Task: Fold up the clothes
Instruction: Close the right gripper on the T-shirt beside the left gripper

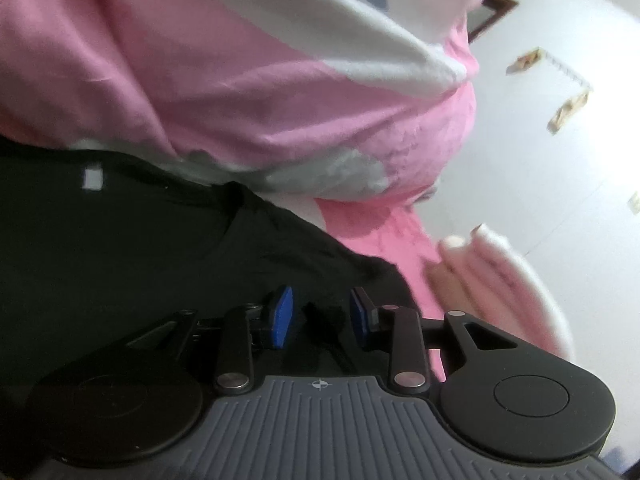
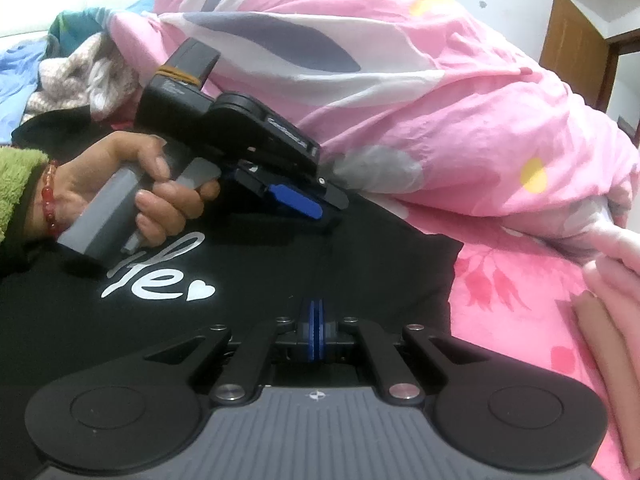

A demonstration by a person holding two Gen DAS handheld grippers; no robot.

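A black T-shirt [image 2: 280, 272] with white script lettering and a heart [image 2: 160, 280] lies spread on a pink sheet. In the right wrist view my right gripper [image 2: 316, 332] hovers low over the shirt's near part. Its blue pads are pressed together and no cloth shows between them. A hand [image 2: 120, 184] holds my left gripper [image 2: 320, 210] at the shirt's far edge, by the quilt. In the left wrist view the left gripper [image 1: 320, 318] is open, its blue pads [image 1: 282, 318] apart, with a ridge of the black shirt [image 1: 160, 248] lying between them.
A bulky pink quilt [image 2: 440, 100] with white and grey flowers is heaped just behind the shirt. Loose clothes [image 2: 76, 72] are piled at the far left. Folded pink fabric [image 2: 616, 280] lies to the right on the pink sheet [image 2: 500, 300]. A brown door [image 2: 576, 40] stands beyond.
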